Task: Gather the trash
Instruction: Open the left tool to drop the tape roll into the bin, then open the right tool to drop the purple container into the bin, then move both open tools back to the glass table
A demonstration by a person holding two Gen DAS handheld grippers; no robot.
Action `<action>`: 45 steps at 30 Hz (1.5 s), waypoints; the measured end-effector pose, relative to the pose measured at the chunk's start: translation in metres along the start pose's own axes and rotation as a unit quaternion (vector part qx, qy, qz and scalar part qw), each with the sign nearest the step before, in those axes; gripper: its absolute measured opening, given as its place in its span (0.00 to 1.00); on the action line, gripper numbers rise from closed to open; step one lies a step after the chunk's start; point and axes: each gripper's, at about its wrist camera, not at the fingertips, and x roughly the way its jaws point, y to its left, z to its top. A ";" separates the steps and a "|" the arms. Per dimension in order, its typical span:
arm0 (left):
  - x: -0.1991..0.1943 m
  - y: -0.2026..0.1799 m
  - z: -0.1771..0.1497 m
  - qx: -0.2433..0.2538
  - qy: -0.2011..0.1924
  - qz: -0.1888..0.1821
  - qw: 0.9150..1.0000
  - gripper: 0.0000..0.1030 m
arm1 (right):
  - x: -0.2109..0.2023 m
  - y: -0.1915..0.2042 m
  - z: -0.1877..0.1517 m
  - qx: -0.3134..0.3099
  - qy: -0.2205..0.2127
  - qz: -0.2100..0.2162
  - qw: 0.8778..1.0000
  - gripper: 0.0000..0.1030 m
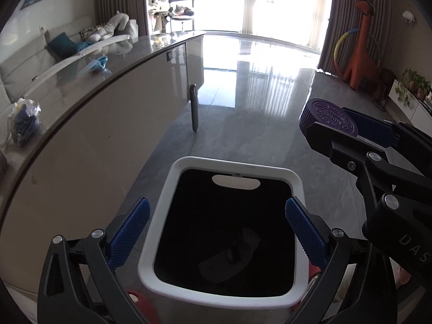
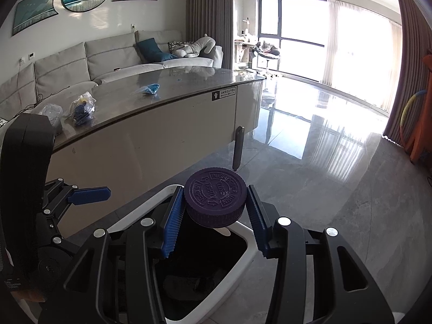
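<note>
**Purple cap held at the bin's edge**

Purple and ribbed, the child-proof cap [image 2: 215, 200] sits clamped between the right gripper [image 2: 214, 222]'s 2 blue pads, its embossed top facing up toward the camera. Each pad presses a side of the cap at about 9 and 3 o'clock, near the fingertips rather than deep in the jaws.

Main risk: a drop that misses. In the right wrist view the cap hangs over the far white rim [image 2: 244, 229] of the trash bin [image 2: 249, 256], not clearly over the dark opening, so releasing now could bounce it off the rim onto the glossy floor [image 2: 337, 189], where a round cap would roll. The shallow fingertip hold could also let it slip early.

In the left wrist view, the left gripper [image 1: 217, 232] is spread wide with nothing between its pads, hovering above the bin mouth; the right gripper enters at about 3 o'clock, so the 2 tools could knock together.

More trash waits on the table [image 2: 189, 78]: a blue wrapper [image 2: 149, 89] and a clear bag [image 2: 82, 109] at roughly 10 o'clock.
</note>
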 end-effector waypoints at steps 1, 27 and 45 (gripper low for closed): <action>-0.003 0.002 0.000 -0.001 -0.006 0.008 1.000 0.95 | 0.000 0.000 0.000 0.000 0.000 0.002 1.000 0.46; -0.041 0.078 0.003 -0.074 -0.045 0.113 0.990 0.95 | 0.023 0.030 0.001 -0.037 0.027 0.041 0.998 0.46; -0.049 0.085 0.001 -0.073 -0.049 0.113 0.990 0.95 | 0.023 0.043 0.001 -0.058 0.027 0.036 0.997 0.96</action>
